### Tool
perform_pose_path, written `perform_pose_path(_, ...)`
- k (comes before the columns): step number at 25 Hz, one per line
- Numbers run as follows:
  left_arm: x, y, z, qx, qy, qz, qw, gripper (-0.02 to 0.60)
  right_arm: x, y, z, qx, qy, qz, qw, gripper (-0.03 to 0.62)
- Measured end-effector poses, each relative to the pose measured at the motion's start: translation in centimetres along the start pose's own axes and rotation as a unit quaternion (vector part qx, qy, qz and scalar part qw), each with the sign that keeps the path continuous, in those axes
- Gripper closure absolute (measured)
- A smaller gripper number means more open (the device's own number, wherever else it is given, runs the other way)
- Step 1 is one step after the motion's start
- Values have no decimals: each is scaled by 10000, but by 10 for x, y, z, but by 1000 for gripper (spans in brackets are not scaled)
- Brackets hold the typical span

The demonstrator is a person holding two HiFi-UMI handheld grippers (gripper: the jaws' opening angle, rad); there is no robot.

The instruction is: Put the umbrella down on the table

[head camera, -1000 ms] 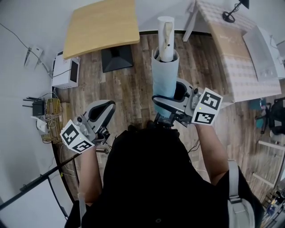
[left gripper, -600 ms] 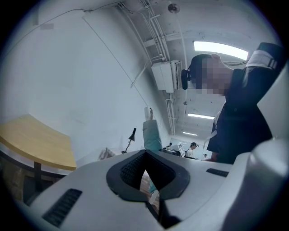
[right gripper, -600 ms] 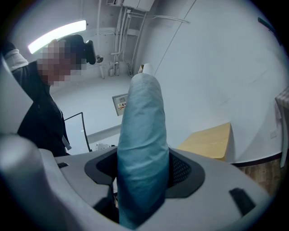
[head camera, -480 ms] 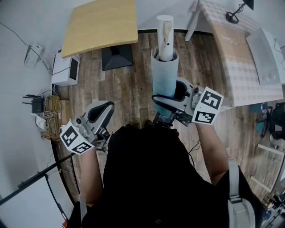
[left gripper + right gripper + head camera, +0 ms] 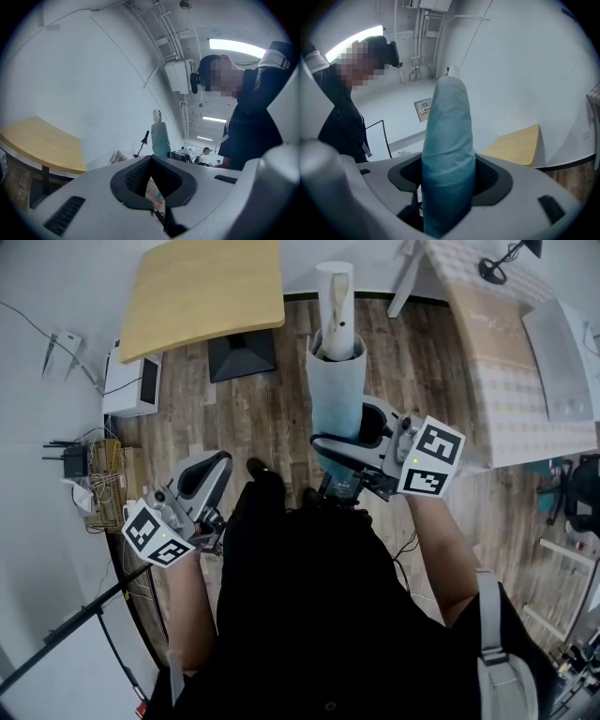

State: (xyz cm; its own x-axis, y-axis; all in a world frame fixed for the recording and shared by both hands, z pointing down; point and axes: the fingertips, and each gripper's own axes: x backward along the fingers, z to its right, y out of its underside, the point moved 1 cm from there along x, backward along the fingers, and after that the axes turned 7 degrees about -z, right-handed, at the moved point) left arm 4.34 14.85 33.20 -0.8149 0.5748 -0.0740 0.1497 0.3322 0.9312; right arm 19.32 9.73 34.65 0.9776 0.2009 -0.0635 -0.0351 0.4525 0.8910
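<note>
- Right tool [image 5: 349,439] is clamped on the folded light-blue umbrella [image 5: 336,382]. In the right gripper view both pads press its fabric body [image 5: 447,140], low on its length.
- The umbrella is off the desk, carried in the air over the wood floor [image 5: 272,418]. The left gripper view shows it standing roughly upright [image 5: 161,137], pale handle end at the top.
- Left tool [image 5: 217,468] has its jaws pressed together with nothing between them; only a thin slit of floor shows through in its own view [image 5: 150,180]. It is held low at the person's left side, well apart from the umbrella.
- The wooden desk [image 5: 202,292] is ahead and to the left, apart from both tools.
- A second desk with a checked cloth [image 5: 506,362] is off to the right.
</note>
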Motion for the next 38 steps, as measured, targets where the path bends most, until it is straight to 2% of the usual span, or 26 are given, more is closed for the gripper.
perform_pose_path(9, -2, -13, -69, 136, -126, 6, 9998, 569, -47, -19, 50, -143, 174, -151, 9996, 296)
perform_pose_path(23, 8, -86, -240, 355, -2, 375, 9987, 569, -172, -96, 158, -250, 996, -517, 9934, 296)
perform_pose_path(32, 1, -92, -326, 623, 122, 314, 9975, 569, -206, -116, 210, -376, 1527, -486, 9864, 296)
perform_pose_path(38, -29, -93, -361, 818, 127, 274, 9962, 569, -213, -125, 251, -491, 1552, -586, 9849, 296)
